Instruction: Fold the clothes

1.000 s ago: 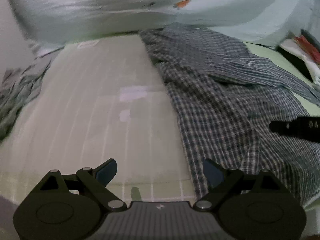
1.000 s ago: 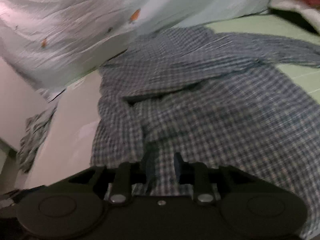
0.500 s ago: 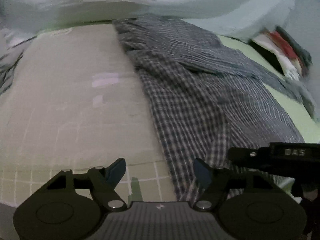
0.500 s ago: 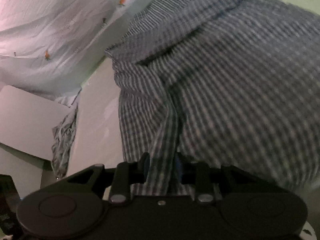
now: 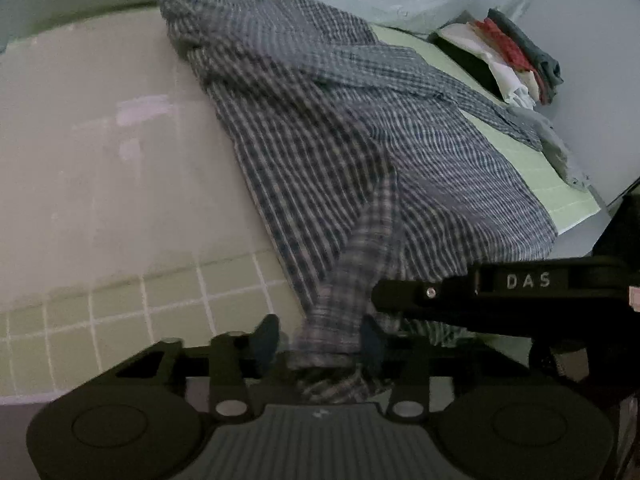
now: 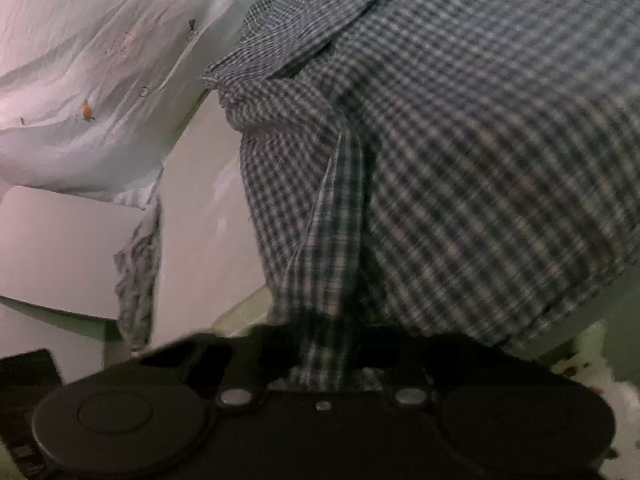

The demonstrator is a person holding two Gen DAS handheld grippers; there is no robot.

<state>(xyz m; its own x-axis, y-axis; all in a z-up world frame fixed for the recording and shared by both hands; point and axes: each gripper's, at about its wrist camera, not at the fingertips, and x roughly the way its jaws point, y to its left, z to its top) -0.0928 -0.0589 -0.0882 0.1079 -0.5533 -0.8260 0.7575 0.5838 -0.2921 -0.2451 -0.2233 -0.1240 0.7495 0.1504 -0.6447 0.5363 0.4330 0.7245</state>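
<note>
**Checked shirt gripped at its hem by both grippers**

The checked shirt is spread over the green gridded mat, its near hem lifted. A bunched fold of that hem is clamped between the fingers of the left gripper. The same hem is pinched tight by the right gripper, which is seen just beside the left one. A stack of folded clothes is seen at the mat's far corner, well apart from the shirt's body.
</note>
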